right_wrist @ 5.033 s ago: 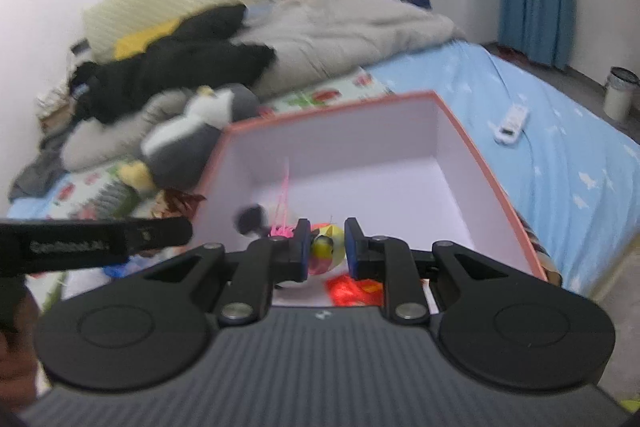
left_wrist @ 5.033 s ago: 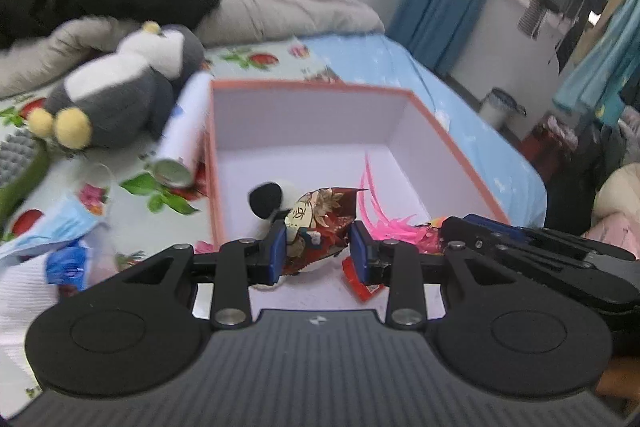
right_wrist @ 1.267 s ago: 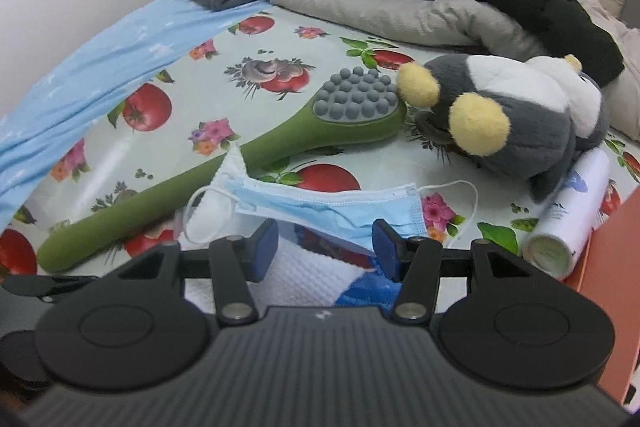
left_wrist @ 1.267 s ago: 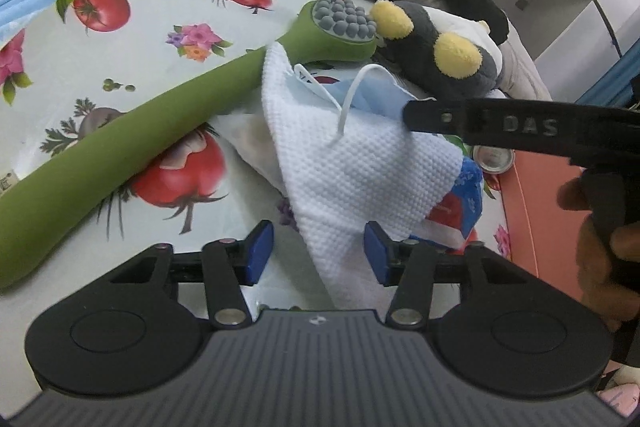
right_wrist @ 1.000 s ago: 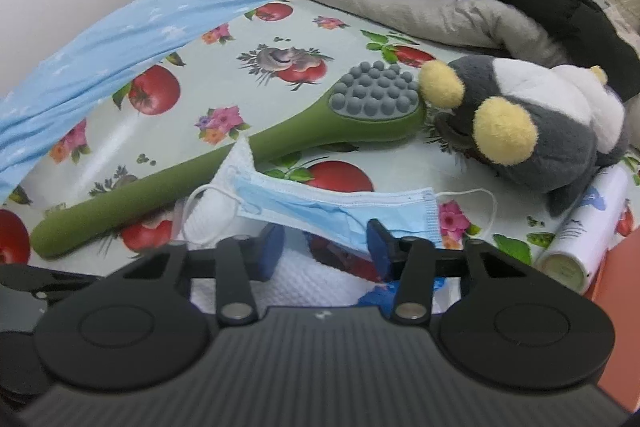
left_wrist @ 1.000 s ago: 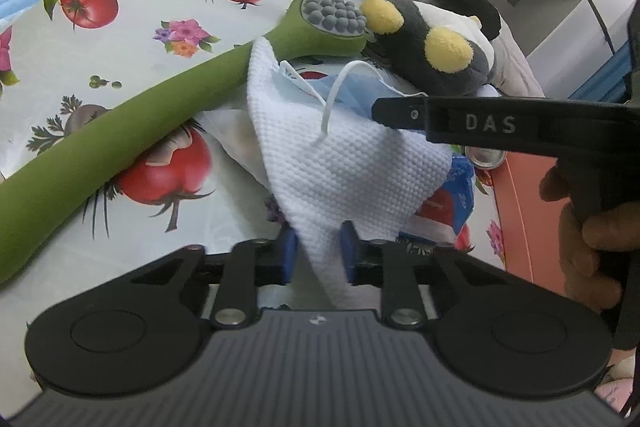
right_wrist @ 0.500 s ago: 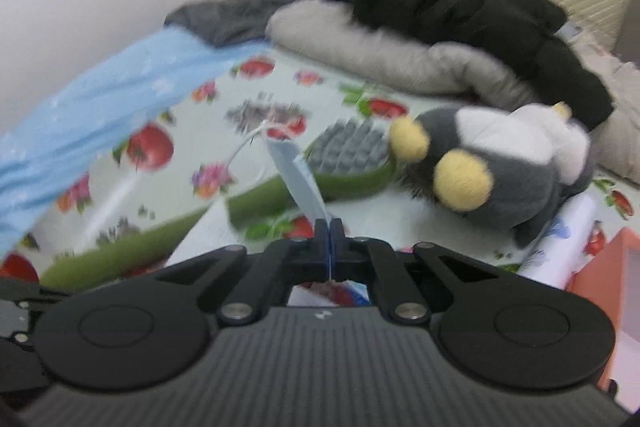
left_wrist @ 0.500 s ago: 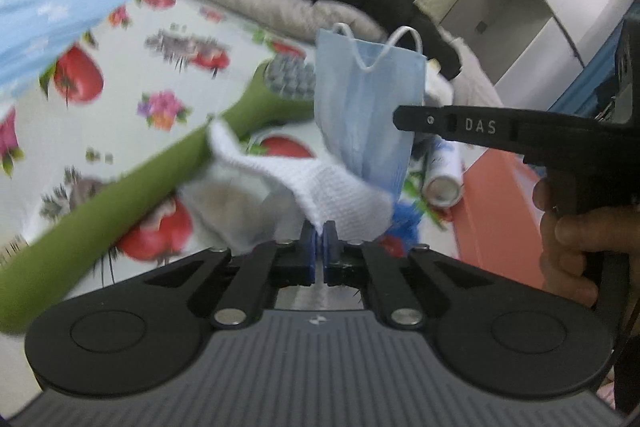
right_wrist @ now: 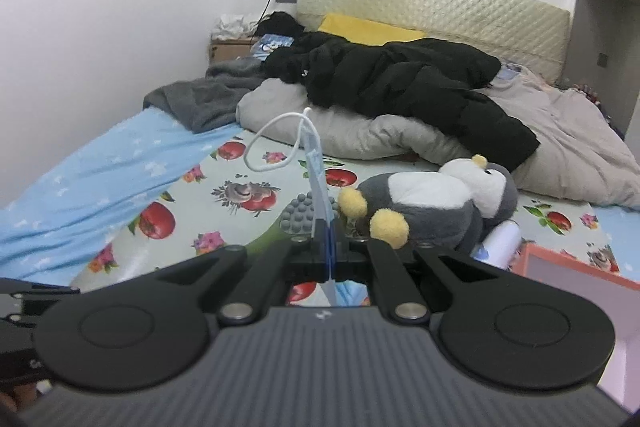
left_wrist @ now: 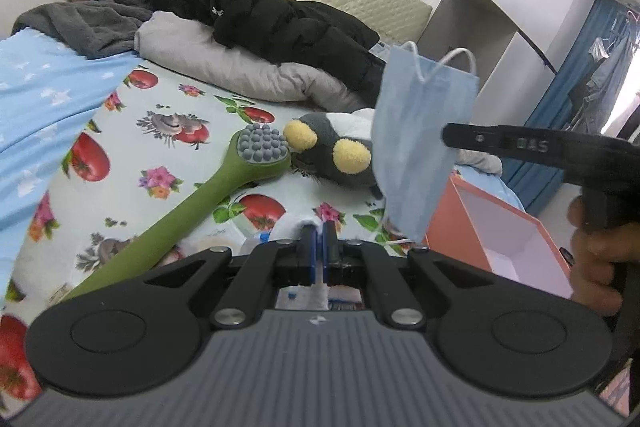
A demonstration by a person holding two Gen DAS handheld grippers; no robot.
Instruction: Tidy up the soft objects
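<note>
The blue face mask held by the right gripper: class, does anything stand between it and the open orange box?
Nothing visible does. The face mask hangs in the air from the right gripper, its jaws shut on it, just left of the orange box. The box's near corner is open and the plush penguin lies behind.

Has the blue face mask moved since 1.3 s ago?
Yes. The face mask went up: it lay beside the green massager, now it hangs above it from the right gripper.
</note>
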